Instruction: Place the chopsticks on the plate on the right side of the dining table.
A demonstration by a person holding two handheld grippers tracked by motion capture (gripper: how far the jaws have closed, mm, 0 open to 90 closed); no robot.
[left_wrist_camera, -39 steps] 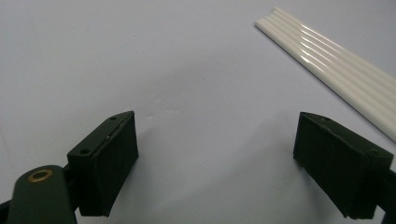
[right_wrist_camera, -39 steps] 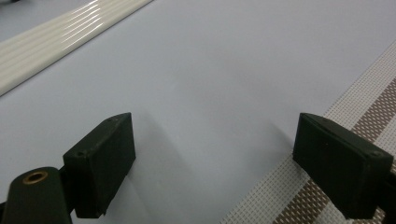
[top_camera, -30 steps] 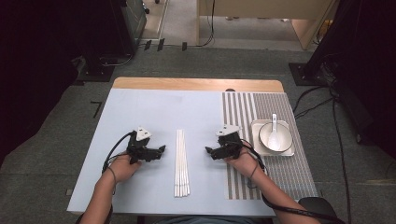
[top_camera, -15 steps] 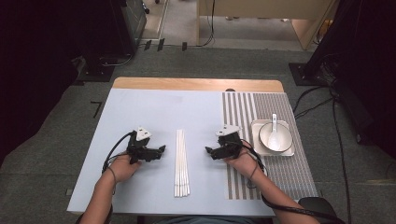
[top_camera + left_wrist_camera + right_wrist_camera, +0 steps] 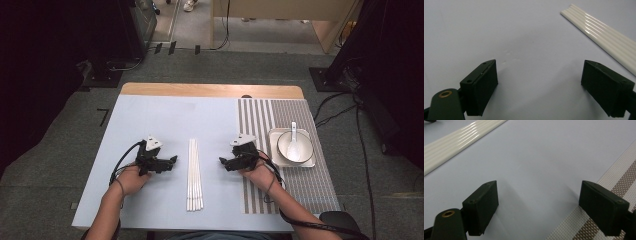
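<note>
Several white chopsticks (image 5: 194,175) lie side by side in the middle of the pale blue table top (image 5: 170,120). My left gripper (image 5: 173,160) rests on the table just left of them, open and empty, jaws pointing right. My right gripper (image 5: 221,161) sits just right of them, open and empty, jaws pointing left. The left gripper view has the chopsticks (image 5: 604,37) at the upper right, beyond my wide-open left gripper (image 5: 551,87). The right gripper view has the chopsticks (image 5: 456,142) at the upper left, past my open right gripper (image 5: 544,207).
A striped placemat (image 5: 300,190) covers the table's right part; its edge (image 5: 614,182) runs beside my right jaw. On it stands a white square plate (image 5: 274,150) with a bowl (image 5: 295,146) and a spoon (image 5: 293,131). Cables trail from both grippers.
</note>
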